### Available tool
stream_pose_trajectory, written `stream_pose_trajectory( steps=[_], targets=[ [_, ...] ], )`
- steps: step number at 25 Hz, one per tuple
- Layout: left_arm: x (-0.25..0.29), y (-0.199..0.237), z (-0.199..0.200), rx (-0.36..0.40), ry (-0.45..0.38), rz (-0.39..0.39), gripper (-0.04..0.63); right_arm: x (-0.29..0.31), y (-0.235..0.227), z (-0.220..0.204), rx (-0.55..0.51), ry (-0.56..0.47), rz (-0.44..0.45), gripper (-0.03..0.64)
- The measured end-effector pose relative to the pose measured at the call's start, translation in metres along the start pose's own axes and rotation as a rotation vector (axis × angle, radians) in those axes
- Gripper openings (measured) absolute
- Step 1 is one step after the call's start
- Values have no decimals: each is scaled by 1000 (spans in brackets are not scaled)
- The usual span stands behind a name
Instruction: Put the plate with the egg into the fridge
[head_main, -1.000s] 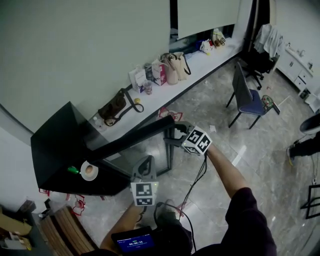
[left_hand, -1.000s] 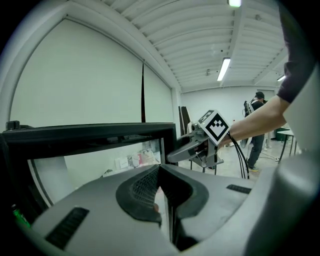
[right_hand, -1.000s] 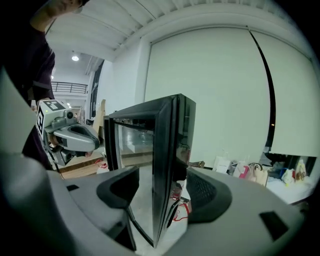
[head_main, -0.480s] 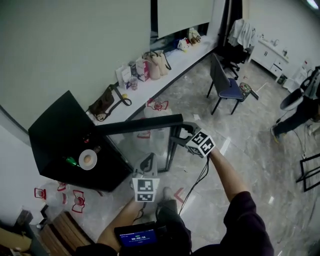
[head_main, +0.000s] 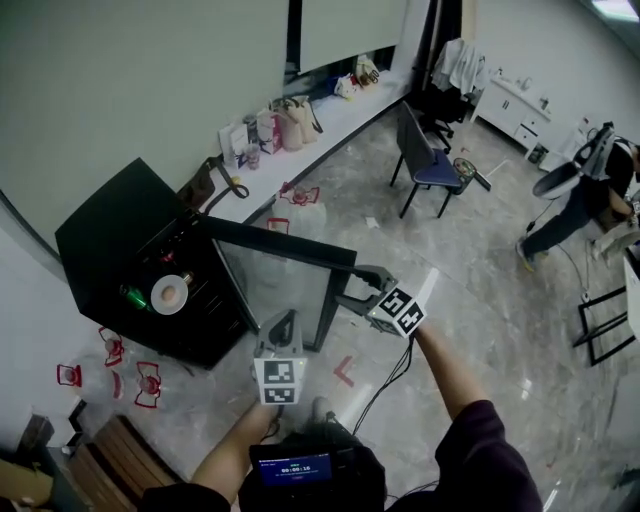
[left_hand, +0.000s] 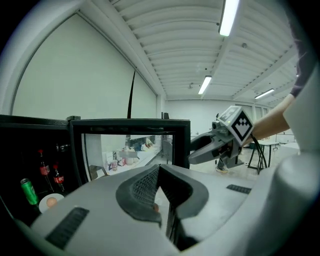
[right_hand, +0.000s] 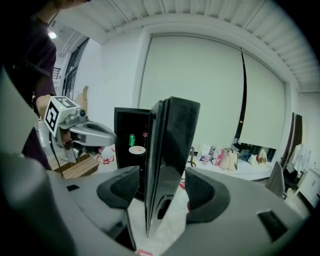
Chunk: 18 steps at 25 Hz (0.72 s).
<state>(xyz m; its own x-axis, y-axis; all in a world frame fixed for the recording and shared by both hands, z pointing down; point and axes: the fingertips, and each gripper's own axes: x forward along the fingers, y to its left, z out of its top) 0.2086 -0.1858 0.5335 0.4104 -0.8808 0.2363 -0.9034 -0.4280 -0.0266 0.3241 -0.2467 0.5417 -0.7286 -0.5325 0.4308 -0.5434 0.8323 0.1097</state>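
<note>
Right gripper (head_main: 350, 287) straddling the free edge of the open fridge door (head_main: 275, 285), with the plate (head_main: 168, 294) and egg (head_main: 171, 292) sitting inside.

The plate is resting on a shelf in the black fridge (head_main: 105, 235), just beside a green can (head_main: 133, 297). The glass door is standing wide, its free edge passing between the right gripper's parted jaws, with a gap showing at the left jaw. The left gripper (head_main: 284, 322) is hovering low in front of the door, jaws pressed together on nothing. Bare marble floor (head_main: 470, 290) is lying open beyond the door's edge, the chair (head_main: 425, 165) well apart.
</note>
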Motion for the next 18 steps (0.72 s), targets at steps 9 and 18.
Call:
stream_pose_trajectory(
  steps=[9, 18],
  targets=[
    [-69, 17, -32, -62, 20, 187, 9, -39, 53, -28, -71, -37, 85, 29],
    [-135, 35, -45, -55, 44, 365, 9, 4, 152, 3, -239, -101, 314, 6]
  ],
)
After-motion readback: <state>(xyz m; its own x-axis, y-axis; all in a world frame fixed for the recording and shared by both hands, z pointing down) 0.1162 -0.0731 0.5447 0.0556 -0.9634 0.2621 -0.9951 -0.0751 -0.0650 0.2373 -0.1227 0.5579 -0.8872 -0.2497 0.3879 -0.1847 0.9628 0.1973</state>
